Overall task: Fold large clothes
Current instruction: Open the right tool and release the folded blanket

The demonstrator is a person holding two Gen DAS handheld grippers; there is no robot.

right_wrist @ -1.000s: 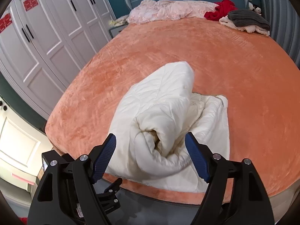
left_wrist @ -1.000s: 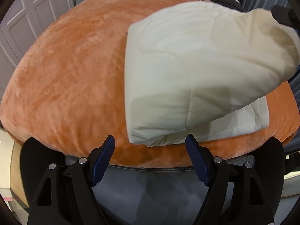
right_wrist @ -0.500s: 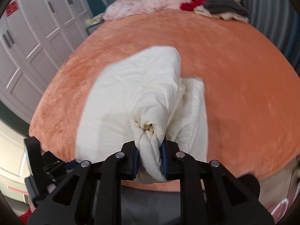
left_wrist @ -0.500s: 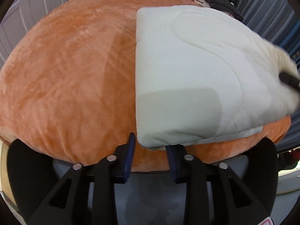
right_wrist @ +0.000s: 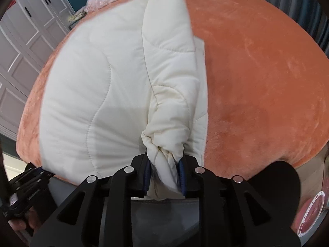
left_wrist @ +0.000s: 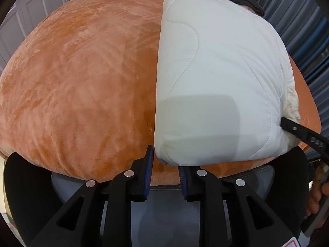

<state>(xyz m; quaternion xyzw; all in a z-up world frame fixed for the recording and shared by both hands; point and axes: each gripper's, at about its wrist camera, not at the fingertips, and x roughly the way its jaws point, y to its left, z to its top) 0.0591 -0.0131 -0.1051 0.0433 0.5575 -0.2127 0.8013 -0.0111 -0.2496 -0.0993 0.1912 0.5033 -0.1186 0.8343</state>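
Grip worries on this puffy coat fold, both tongs just squeezed in

Right gripper (right_wrist: 164,164) is clamped on a scrunched wad of the cream quilted coat (right_wrist: 98,86), after its jaws pinched in and eased a hair. Left gripper (left_wrist: 165,164) has been narrowing too, with only the very tip of the coat's near corner between its pads; can't tell if it's really biting. The coat sits folded at the near edge of the orange bed cover (left_wrist: 82,82). My guess: lift now and that slick corner pops out on the left, or the right wad drags the layers unevenly, the fold springs open, and it maybe slides off the bed.
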